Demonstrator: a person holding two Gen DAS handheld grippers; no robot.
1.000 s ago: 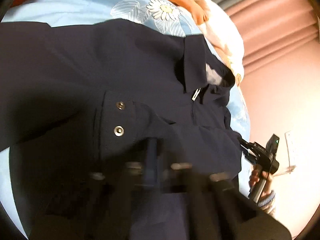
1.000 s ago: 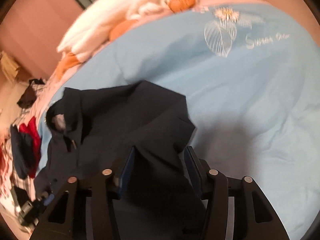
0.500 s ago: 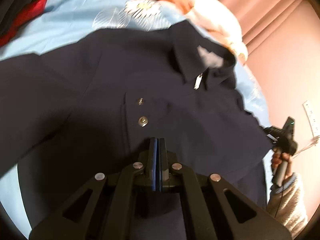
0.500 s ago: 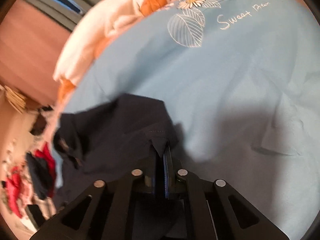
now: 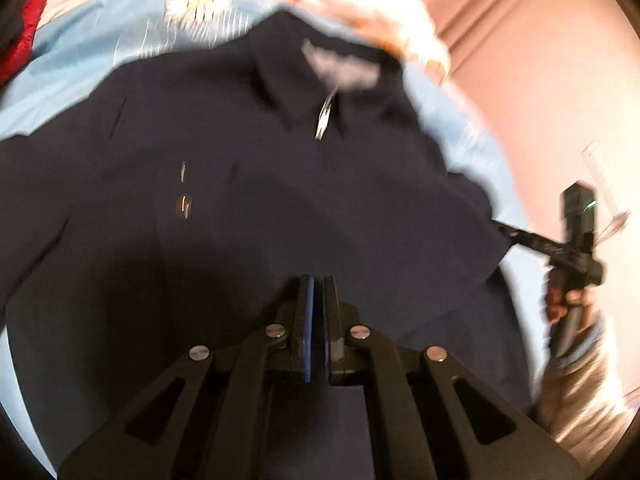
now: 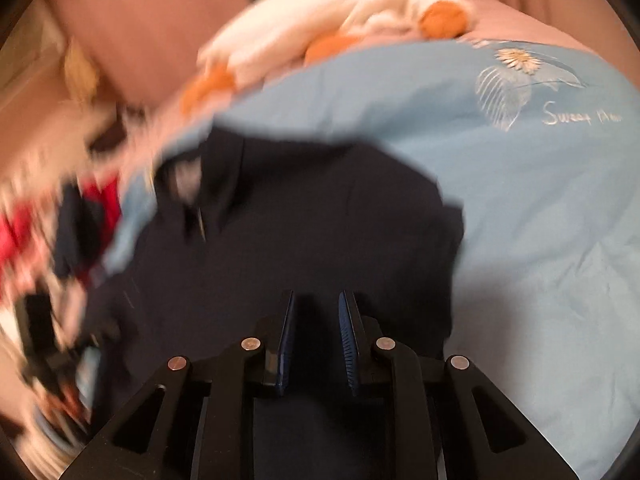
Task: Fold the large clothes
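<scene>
Clothes pile (image 6: 60,240) smeared by blur, jacket (image 5: 280,200) hem cut off

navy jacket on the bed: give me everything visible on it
The navy jacket lies front up on the light blue bedspread, looking like matte woven cloth. It has a fold-down collar, a metal zipper pull and two metal snaps. Its edges are rumpled. The frames are blurred, so finer detail is lost.
</scene>
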